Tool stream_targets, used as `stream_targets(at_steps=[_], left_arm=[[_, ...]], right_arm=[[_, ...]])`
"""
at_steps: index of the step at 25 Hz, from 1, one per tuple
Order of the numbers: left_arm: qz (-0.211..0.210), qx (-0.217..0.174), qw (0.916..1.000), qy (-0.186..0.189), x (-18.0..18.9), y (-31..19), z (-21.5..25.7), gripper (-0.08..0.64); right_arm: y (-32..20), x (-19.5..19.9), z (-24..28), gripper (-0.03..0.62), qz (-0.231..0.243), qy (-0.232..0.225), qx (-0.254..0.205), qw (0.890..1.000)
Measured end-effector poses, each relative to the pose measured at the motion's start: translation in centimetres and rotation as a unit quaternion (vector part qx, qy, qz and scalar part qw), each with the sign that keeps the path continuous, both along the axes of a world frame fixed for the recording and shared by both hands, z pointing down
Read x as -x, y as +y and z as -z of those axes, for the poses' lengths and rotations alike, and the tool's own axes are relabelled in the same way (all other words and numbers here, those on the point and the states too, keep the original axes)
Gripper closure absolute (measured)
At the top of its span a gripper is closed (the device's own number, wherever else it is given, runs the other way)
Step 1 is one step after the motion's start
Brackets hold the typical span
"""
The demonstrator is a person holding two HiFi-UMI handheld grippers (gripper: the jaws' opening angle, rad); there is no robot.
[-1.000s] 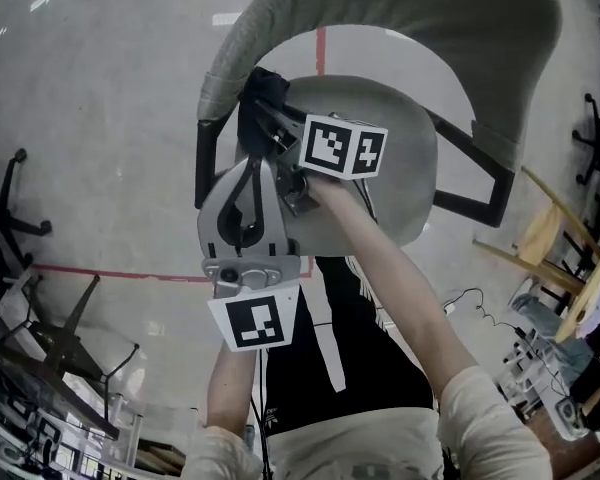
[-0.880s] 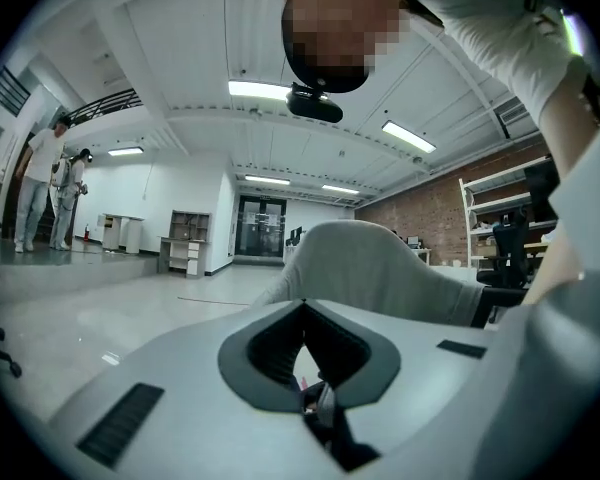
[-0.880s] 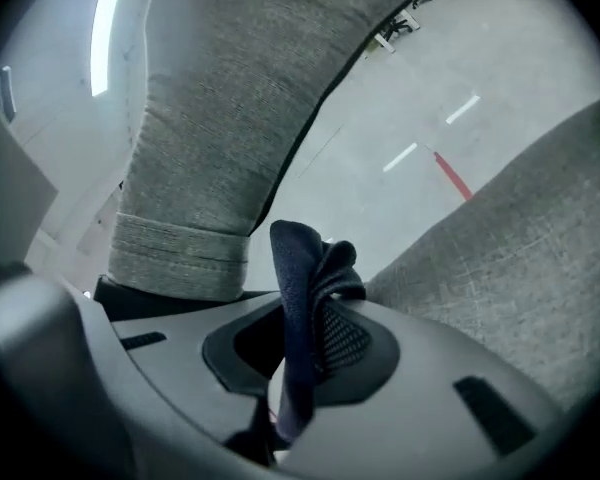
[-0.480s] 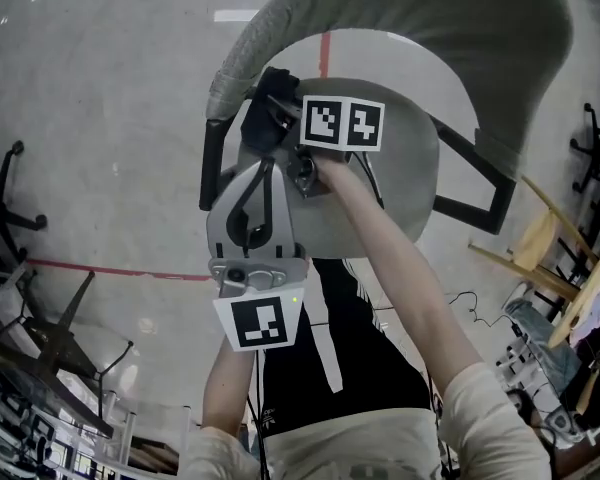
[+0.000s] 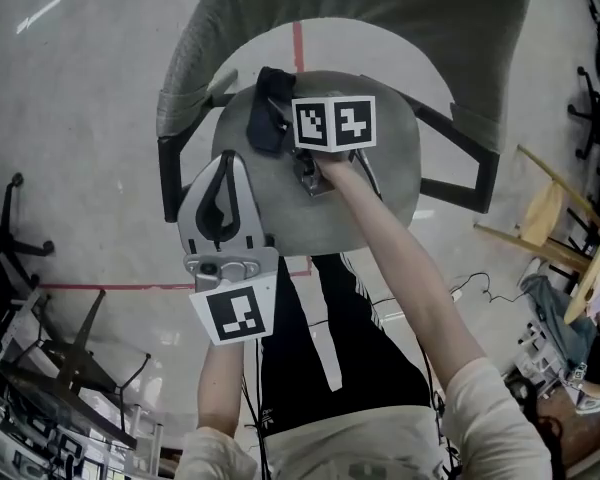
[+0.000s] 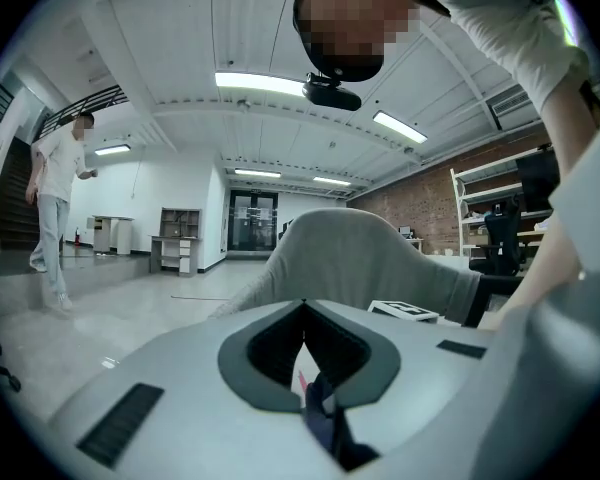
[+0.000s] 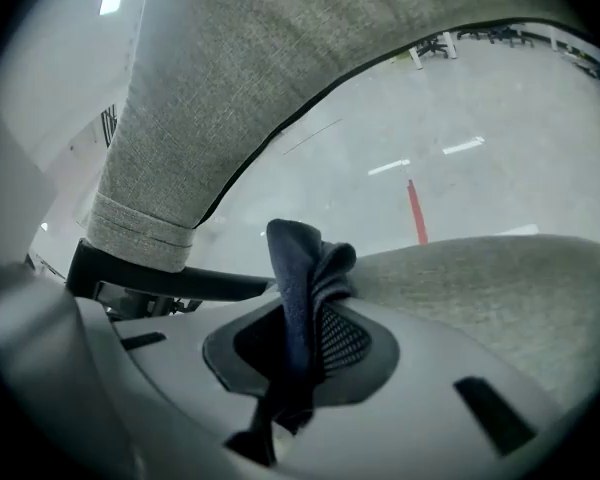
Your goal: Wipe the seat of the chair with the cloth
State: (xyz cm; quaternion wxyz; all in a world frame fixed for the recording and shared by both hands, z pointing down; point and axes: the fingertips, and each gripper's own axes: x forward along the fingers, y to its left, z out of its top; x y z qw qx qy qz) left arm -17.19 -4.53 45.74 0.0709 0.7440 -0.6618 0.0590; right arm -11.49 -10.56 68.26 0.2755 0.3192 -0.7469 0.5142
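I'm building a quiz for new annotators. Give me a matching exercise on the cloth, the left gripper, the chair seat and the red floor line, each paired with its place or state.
Things:
1. cloth
2. left gripper
3. chair seat
4. red floor line

Place or state:
A. grey, below both grippers
B. jaws together, holding nothing
C. on the floor, passing beneath the seat
D. dark, clamped in the right gripper

Pairs: 1-D, 2-B, 3-A, 4-C

The right gripper pinches the dark cloth between its fingers at the grey seat edge
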Motion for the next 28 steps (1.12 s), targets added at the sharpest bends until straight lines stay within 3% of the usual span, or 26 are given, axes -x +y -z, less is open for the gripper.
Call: stream_targets(at_steps=[15,23,28], left_arm=[[-0.05,0.008,0.9987,0.0,-6.8,-2.0,-0.4,0.546],[-0.055,0.005,0.9985,-0.004,-7.9,-2.9,-0.4,0.546],[-0.054,0.002,0.9985,-0.006,-8.1,-3.1,-0.3,0.546]], right_arm=[[-1.7,-16.0,-0.3,0.535,-0.021,0.12,-0.051,0.991],[-2.1,-22.2,0.2,0.535,-0.019,0.242,-0.092,0.966],[-2.1,-24.0,0.4,0.535,-0.02,0.287,-0.099,0.953]])
